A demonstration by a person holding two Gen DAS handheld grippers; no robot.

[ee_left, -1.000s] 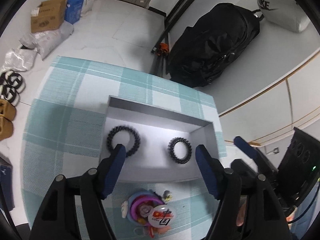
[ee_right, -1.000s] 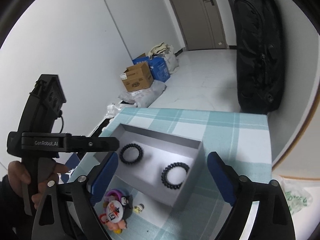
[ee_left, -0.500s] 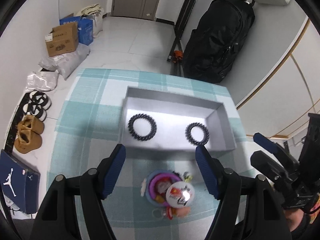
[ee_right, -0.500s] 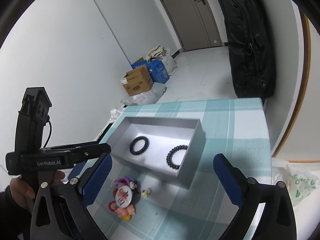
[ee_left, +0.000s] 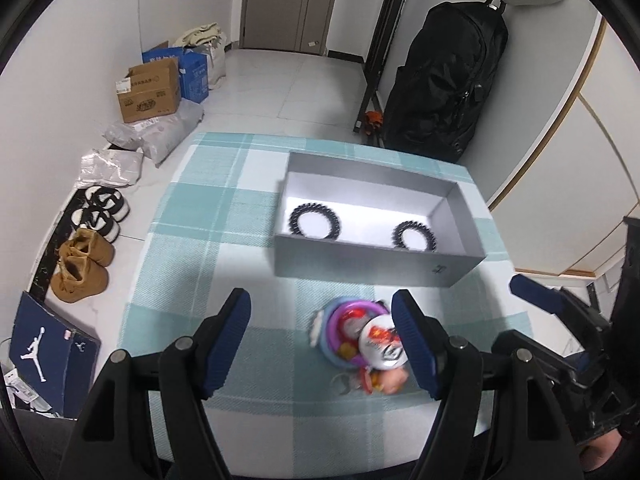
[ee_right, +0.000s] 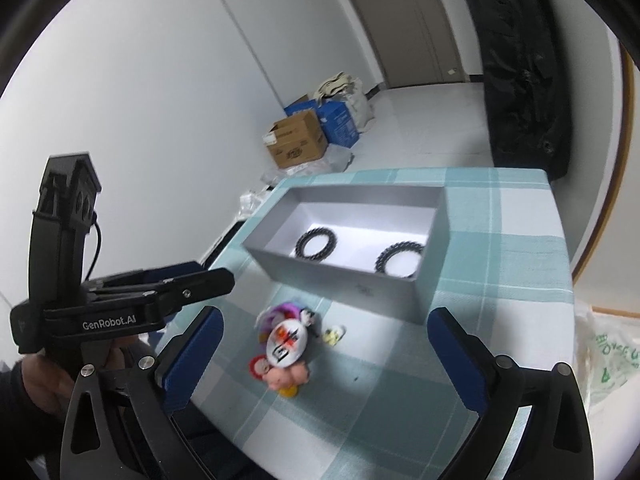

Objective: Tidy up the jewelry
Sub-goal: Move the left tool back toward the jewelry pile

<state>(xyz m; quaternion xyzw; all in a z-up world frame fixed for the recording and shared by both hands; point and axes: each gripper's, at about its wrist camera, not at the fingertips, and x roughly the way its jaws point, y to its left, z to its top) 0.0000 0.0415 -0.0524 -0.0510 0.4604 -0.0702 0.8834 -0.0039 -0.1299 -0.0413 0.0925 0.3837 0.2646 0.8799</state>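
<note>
Between the spread left claw (ee_left: 322,338) fingers — trinket pile (ee_left: 360,340).

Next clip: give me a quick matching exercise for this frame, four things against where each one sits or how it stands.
Things:
1. grey box
2. two black coil hair ties
3. pile of colourful trinkets
4. right gripper

Places or states:
A. on the cloth, in front of the box
B. inside the box, apart
C. fingers wide, nothing held
D. on the checked tablecloth, open at the top

Pairs: 1-D, 2-B, 3-A, 4-C

Two black coil bracelets (ee_left: 314,220) (ee_left: 414,236) flat in grey box (ee_left: 372,264)
</note>
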